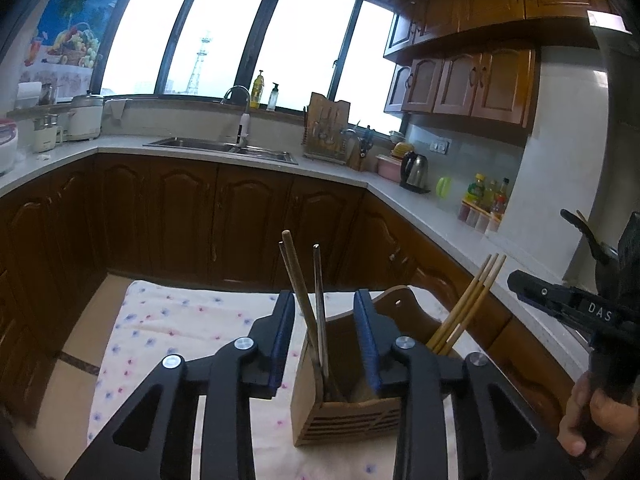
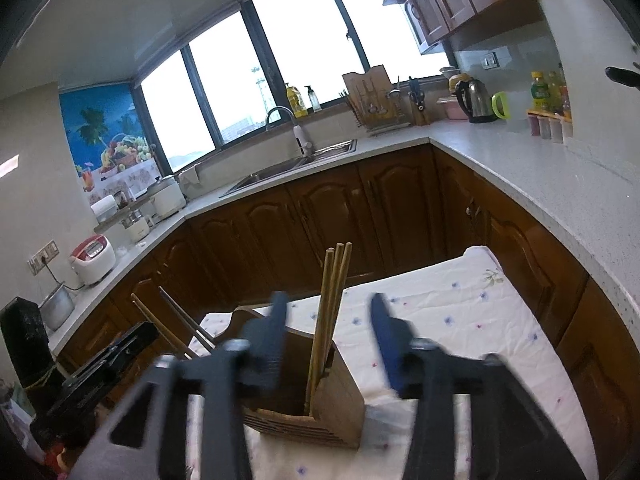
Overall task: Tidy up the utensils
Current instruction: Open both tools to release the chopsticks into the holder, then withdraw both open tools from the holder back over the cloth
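- Wooden utensil holder (image 1: 344, 408), slatted at the front and split into compartments, standing upright on a floral-cloth tabletop (image 1: 180, 320).
- Left compartment: two long utensils (image 1: 308, 312), one wooden, one darker, leaning left.
- Right compartment: bamboo chopsticks (image 2: 332, 300), bunched, tips up.
- Left claw (image 1: 324, 340) parted around the left pair, pads apart from them.
- Right claw (image 2: 328, 336) parted around the chopsticks, gripping nothing.
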`<state>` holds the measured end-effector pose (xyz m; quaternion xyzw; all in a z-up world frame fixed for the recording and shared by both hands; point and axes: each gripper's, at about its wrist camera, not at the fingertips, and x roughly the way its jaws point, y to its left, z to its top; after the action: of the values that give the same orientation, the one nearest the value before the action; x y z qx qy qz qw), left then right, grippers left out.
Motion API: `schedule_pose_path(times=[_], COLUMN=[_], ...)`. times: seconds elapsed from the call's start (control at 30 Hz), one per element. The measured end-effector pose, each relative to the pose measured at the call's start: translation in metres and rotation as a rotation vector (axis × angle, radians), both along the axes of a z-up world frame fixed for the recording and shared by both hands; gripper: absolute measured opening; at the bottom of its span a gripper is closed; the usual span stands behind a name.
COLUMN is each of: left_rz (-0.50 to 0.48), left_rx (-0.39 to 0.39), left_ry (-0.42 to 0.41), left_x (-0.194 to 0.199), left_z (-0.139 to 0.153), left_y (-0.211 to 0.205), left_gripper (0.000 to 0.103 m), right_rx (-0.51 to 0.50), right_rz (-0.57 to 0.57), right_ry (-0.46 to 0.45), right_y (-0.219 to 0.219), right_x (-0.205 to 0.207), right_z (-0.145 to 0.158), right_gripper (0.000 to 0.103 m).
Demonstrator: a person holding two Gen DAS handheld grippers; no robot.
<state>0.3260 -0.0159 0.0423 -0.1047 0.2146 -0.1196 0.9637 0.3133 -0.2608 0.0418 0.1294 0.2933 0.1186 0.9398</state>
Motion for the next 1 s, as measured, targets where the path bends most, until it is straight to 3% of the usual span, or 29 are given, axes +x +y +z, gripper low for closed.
schedule_pose_path(times=[0.07, 0.13, 0.17, 0.2, 0.43, 0.6, 1.0], left_rz=[0.012, 0.023, 0.034, 0.04, 0.069, 0.093, 0.096], left_rx=[-0.003, -0.01, -0.008, -0.008, -0.006, -0.001, 0.012], left_ry=[0.004, 0.0, 0.001, 0.003, -0.001, -0.014, 0.004], left_x=[-0.003, -0.008, -0.011, -0.013, -0.039, -0.061, -0.104], left_z=[0.0, 0.0, 0.0, -0.001, 0.0, 0.003, 0.006], left_y=[0.001, 0.004, 0.005, 0.005, 0.012, 0.018, 0.022], left_gripper=[0.046, 0.055, 0.063, 0.07, 0.083, 0.097, 0.1], right_rx=[0.005, 0.001, -0.003, -0.005, -0.009, 0.015, 0.036], right_rz=[-0.006, -0.01, -0.009, -0.001, 0.01, 0.01, 0.023], right_ry=[0.004, 0.009, 0.011, 0.012, -0.017, -0.027, -0.036], right_y=[-0.002, -0.002, -0.002, -0.002, 0.002, 0.001, 0.005], right_x=[-0.002, -0.004, -0.004, -0.006, -0.025, -0.037, -0.073], right_z=[0.0, -0.001, -0.001, -0.002, 0.0, 0.004, 0.011], right_gripper=[0.051, 0.067, 0.082, 0.09, 0.091, 0.093, 0.098])
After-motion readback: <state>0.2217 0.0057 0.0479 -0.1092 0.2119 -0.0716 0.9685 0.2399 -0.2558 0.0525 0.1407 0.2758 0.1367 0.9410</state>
